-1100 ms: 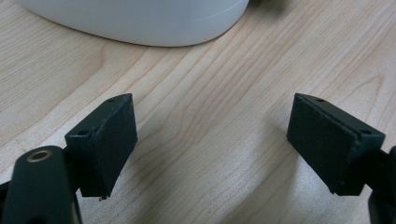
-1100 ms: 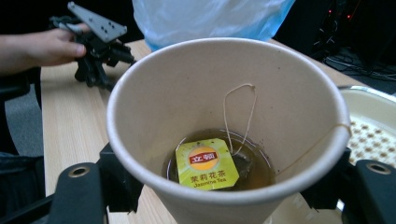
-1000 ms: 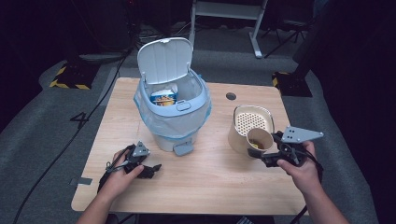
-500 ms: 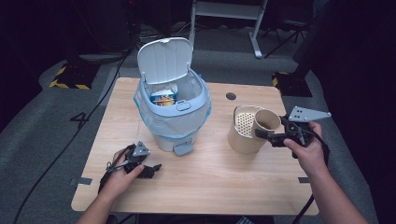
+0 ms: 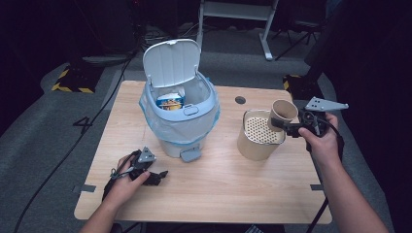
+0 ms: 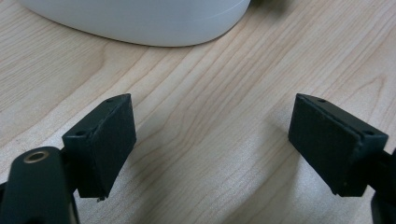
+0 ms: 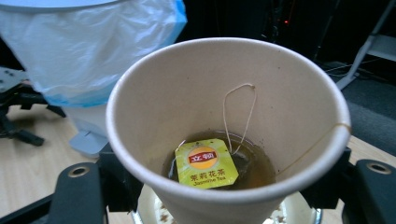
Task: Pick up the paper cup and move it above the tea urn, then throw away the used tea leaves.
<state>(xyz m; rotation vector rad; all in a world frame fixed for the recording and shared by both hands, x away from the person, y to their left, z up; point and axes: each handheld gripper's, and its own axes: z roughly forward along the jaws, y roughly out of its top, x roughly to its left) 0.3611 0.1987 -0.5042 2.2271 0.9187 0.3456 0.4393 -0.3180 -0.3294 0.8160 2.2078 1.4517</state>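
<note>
A person sits at a wooden table (image 5: 218, 194) w/ a two-jaw gripper in each hand. The right gripper (image 5: 287, 127) is clenched on a paper cup (image 5: 282, 112), held up off the table, just above the far right rim of a tan canister w/ a perforated insert (image 5: 257, 136). The cup leans a bit toward the canister. In the right gripper view the cup (image 7: 229, 135) sits between the two black jaws, which press on its sides; inside, a little brown liquid lies at the bottom w/ a yellow tea bag tag (image 7: 205, 163) and its string running up over the rim.

The left gripper (image 5: 160, 175) lies low on the table near the front left, w/ the person's left hand (image 5: 124, 182) around it. Its jaws stand wide apart, grasping nothing; in the left gripper view only bare wood lies between them (image 6: 212, 140), and the bin's white base (image 6: 140, 21) is just ahead.

Mid-table stands a small pedal bin (image 5: 182, 128) w/ a pale blue liner, lid (image 5: 171, 62) flipped up. A snack packet (image 5: 170, 102) lies inside. Bin and canister are near each other but apart. Dark floor and cables lie around the table.
</note>
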